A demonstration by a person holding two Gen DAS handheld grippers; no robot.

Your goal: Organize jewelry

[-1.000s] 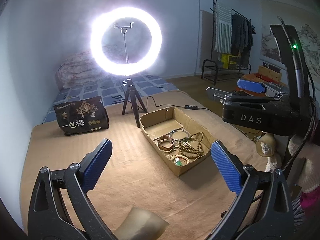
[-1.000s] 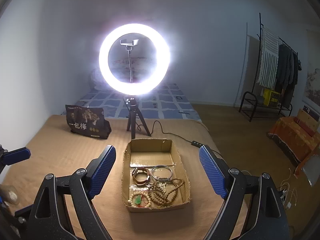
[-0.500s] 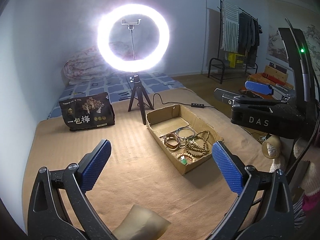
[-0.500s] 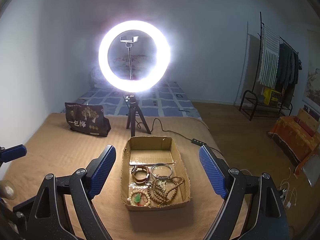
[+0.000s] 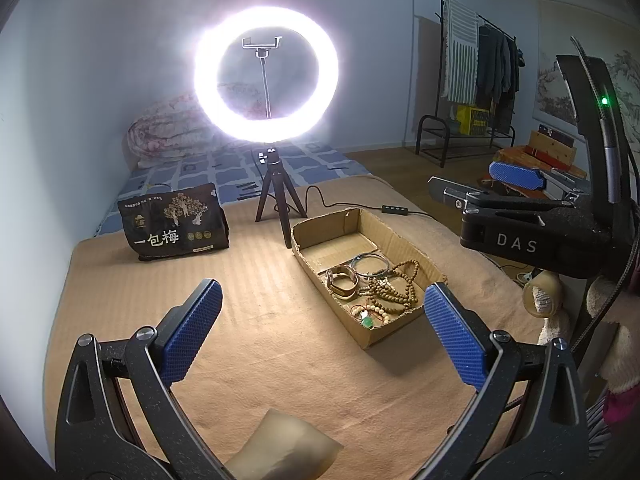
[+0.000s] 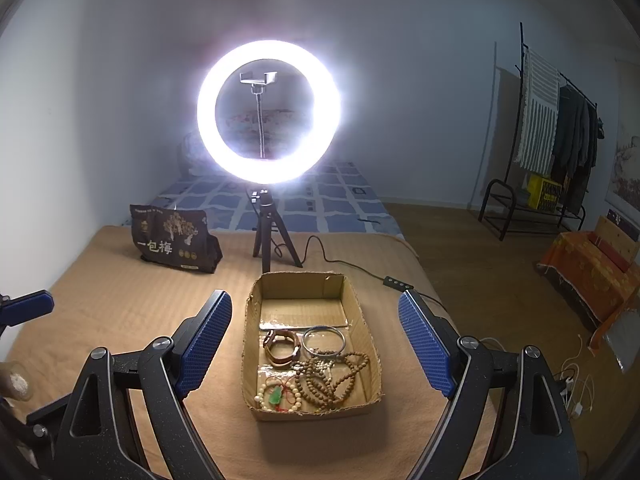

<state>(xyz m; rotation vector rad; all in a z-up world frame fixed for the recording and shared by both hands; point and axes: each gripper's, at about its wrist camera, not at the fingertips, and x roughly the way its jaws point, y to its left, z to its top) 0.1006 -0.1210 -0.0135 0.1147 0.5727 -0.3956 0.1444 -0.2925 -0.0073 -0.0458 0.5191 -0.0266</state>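
A shallow cardboard box lies on the tan bed cover. In it are a brown leather bracelet, a silver bangle, brown wooden prayer beads and a pale bead bracelet with a green pendant. My right gripper is open and empty, hovering with the box between its blue pads. My left gripper is open and empty, above the cover to the box's left. The right gripper's body shows in the left wrist view.
A lit ring light on a small tripod stands just behind the box, its cable trailing right. A black snack bag stands at the back left. The bed edge drops to wooden floor on the right.
The left gripper's view has swung right, bringing the box and ring light nearer the centre. The right gripper has stayed nearly still over the box. Both stay open.
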